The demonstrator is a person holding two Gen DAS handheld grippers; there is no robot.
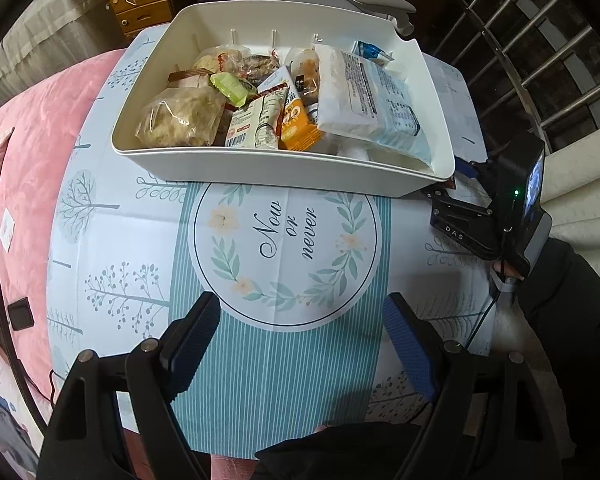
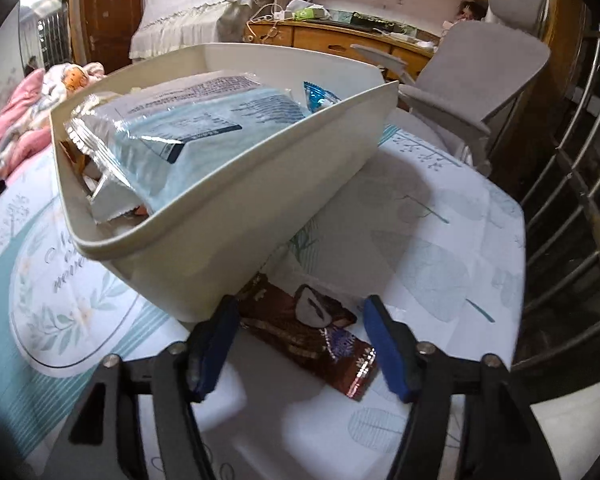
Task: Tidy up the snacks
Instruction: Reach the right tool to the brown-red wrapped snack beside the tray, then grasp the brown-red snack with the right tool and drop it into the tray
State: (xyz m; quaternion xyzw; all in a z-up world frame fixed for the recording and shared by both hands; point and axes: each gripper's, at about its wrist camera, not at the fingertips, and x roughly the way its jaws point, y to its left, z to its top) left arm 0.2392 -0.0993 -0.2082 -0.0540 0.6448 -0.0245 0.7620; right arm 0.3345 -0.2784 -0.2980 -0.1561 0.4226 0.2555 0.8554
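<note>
The printed tablecloth spreads under everything I see, pale with trees and a round wreath motto in the middle. On it stands my landmark, the white bin, a broad open tub already crowded with snacks.

Inside the bin, along its right wall, lies the biggest item, a pale blue packet, propped at a tilt over the others. At the bin's left front corner sits a clear bag of brownish pastry. Between those two, near the front wall, stand an orange wrapper and a white wrapper with a barcode, with a small green wrapper just behind the pastry bag.

Outside the bin, just beside its near right corner, a brown snack bar lies flat on the cloth (its far end reaches up to the bin's base).

My right gripper is spread to either side of that bar, pads on each side, neither pressing it as far as I can tell. My left gripper hovers in front of the bin over the striped band, jaws wide apart and holding nothing.
</note>
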